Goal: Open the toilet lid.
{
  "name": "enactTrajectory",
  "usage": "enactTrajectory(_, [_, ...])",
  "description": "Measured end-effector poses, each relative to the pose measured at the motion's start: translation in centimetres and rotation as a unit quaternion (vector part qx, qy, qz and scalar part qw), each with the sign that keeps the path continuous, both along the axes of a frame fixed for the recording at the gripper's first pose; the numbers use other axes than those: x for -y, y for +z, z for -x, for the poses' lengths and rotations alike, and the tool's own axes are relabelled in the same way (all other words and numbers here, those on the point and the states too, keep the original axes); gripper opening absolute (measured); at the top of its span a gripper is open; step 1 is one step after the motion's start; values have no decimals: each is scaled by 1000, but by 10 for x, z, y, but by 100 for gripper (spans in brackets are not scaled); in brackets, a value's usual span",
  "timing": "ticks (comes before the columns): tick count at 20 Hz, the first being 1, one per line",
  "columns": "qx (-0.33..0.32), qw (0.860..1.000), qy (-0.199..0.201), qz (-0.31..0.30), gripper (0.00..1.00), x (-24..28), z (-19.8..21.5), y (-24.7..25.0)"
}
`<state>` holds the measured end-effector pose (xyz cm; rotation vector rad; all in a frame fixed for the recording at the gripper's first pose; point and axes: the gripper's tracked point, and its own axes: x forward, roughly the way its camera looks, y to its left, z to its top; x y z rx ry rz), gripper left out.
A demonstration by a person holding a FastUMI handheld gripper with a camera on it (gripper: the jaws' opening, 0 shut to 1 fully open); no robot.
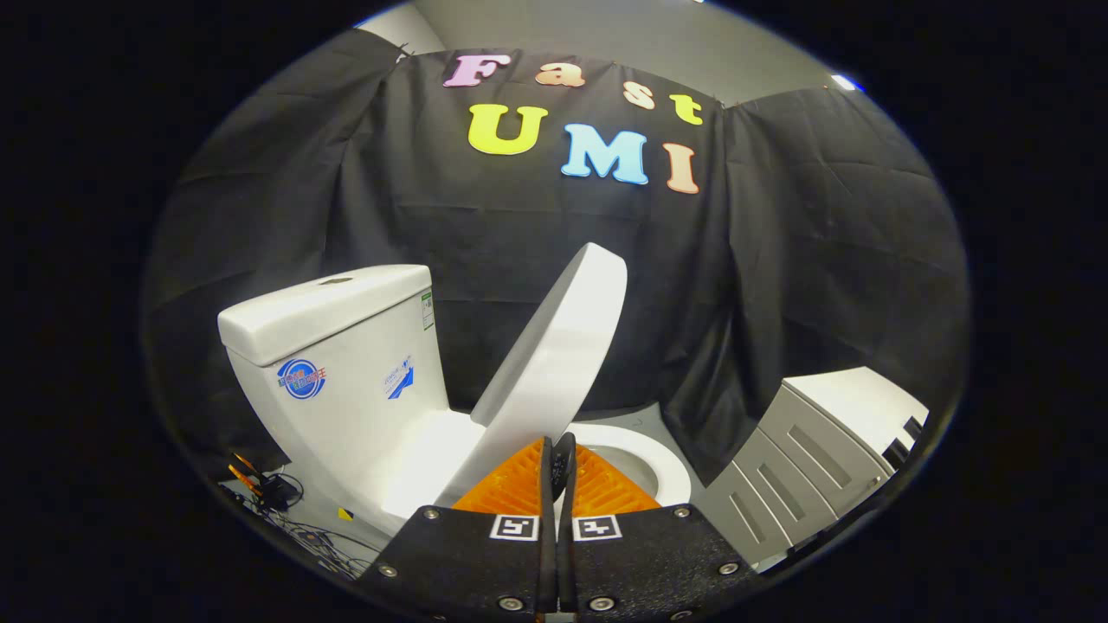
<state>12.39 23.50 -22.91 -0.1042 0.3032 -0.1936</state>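
The white toilet lid (554, 346) stands raised at a steep tilt, and its top edge leans away from the white tank (346, 363). Under it, part of the seat ring and bowl (649, 463) lies uncovered. My gripper (559, 463) sits low, right at the lid's lower front edge. Its fingers (511, 484) are pressed together with nothing between them. The left finger lies against or just beside the lid's underside; I cannot tell whether they touch.
A grey cabinet with drawers (814, 459) stands close on the toilet's right. Cables and a small black box (277, 495) lie on the floor left of the toilet base. Black cloth walls the booth behind the toilet.
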Motion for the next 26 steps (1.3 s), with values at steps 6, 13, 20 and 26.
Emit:
enactTrajectory(6, [11, 999, 21, 46, 0, -29, -4, 15])
enactTrajectory(13, [27, 994, 52, 92, 0, -66, -12, 30])
enactTrajectory(20, [52, 987, 85, 125, 0, -104, -22, 35])
enactTrajectory(26, [66, 985, 123, 104, 2, -132, -25, 33])
